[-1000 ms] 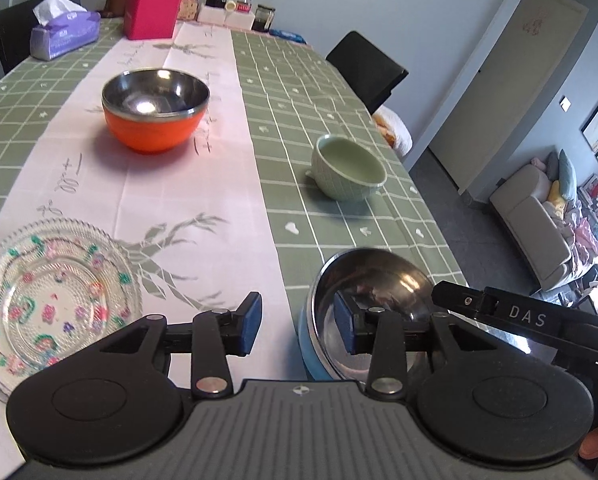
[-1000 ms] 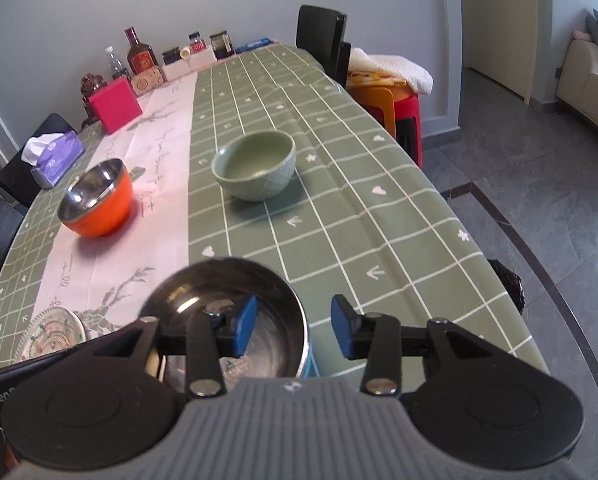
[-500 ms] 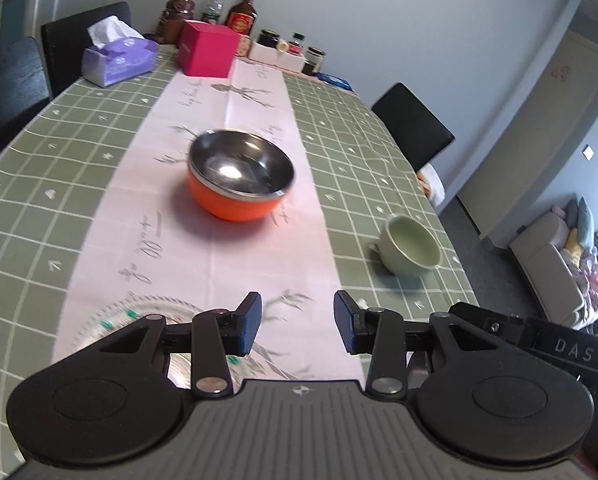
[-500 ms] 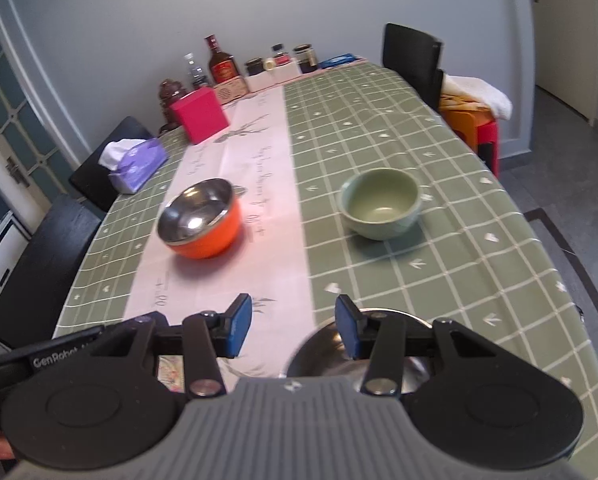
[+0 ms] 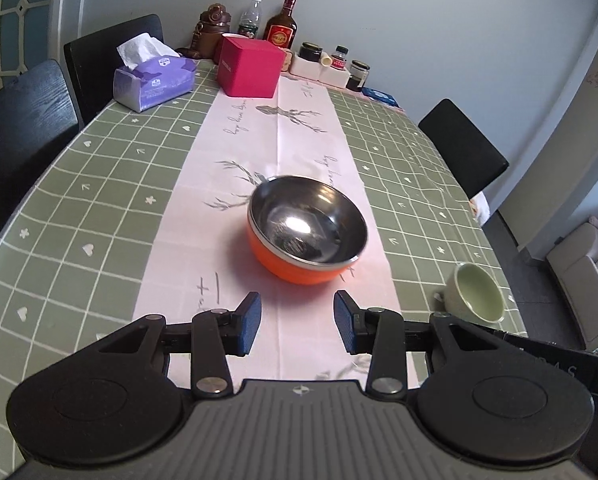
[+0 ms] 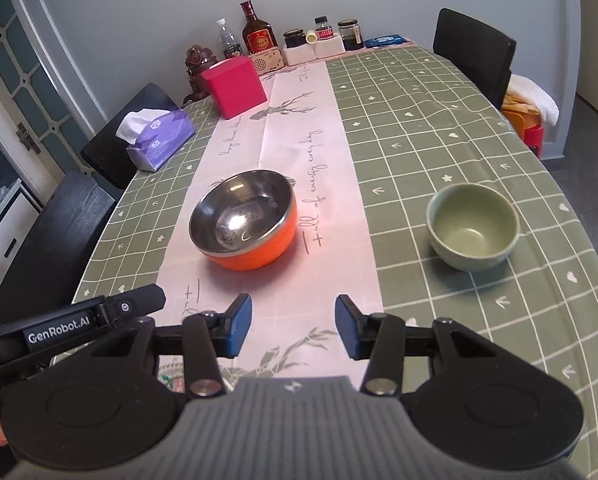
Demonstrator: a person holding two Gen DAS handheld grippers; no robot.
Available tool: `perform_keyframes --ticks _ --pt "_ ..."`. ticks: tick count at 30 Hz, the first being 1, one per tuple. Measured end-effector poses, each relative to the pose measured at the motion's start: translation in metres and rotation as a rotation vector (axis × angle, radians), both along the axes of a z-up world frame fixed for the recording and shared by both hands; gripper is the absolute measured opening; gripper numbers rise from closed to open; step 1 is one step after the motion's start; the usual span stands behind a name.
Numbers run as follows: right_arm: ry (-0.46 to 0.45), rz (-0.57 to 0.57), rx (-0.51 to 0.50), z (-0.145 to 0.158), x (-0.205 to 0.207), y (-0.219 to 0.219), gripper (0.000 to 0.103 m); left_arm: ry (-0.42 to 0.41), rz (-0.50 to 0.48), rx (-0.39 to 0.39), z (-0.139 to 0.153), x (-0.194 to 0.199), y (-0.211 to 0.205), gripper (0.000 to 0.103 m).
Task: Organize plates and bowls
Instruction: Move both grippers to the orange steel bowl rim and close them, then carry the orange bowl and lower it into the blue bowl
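Observation:
An orange bowl with a steel inside point(image 5: 307, 230) point(image 6: 245, 220) stands on the pink runner, just ahead of both grippers. A pale green bowl point(image 5: 475, 294) point(image 6: 473, 226) sits to its right on the green checked cloth. My left gripper point(image 5: 297, 326) is open, nothing between its blue pads. My right gripper point(image 6: 293, 326) is open and empty too. A sliver of the patterned glass plate point(image 6: 171, 378) shows under the right gripper's left finger. The left gripper's body point(image 6: 71, 324) appears at the left of the right wrist view.
At the far end stand a pink box point(image 5: 249, 66), a purple tissue pack point(image 5: 151, 82), bottles point(image 5: 281, 26) and jars point(image 5: 339, 66). Black chairs point(image 5: 23, 120) point(image 6: 473, 48) flank the table. A red stool with a towel point(image 6: 529, 110) stands off the right edge.
Both views have swung left and forward: the blue-sided steel bowl near the grippers dropped out of sight, the glass plate mostly too, and the orange bowl now sits centred ahead. Both grippers stay open.

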State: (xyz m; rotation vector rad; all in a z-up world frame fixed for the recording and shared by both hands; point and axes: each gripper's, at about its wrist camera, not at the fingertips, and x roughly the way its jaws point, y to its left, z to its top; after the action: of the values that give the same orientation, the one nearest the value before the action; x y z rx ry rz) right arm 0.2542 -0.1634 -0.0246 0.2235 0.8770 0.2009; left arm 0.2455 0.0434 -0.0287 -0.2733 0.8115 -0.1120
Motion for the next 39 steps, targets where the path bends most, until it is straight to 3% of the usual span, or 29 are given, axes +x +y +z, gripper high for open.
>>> perform_keyframes --ticks 9,17,22,34,39 --pt "0.046 -0.002 -0.002 -0.012 0.059 0.015 0.046 0.013 0.016 0.008 -0.008 0.051 0.008 0.045" --pt "0.141 -0.034 0.024 -0.034 0.107 0.022 0.045 0.09 0.023 0.013 -0.027 0.093 0.009 0.044" --pt "0.193 -0.047 0.042 -0.046 0.126 0.026 0.04 0.156 0.022 0.033 -0.038 0.115 0.009 0.044" --pt "0.302 -0.064 0.103 -0.064 0.155 0.035 0.019 0.253 0.023 0.005 -0.055 0.142 0.012 0.029" --pt "0.299 -0.076 0.099 -0.065 0.155 0.035 0.015 0.258 0.035 0.028 -0.054 0.142 0.012 0.015"
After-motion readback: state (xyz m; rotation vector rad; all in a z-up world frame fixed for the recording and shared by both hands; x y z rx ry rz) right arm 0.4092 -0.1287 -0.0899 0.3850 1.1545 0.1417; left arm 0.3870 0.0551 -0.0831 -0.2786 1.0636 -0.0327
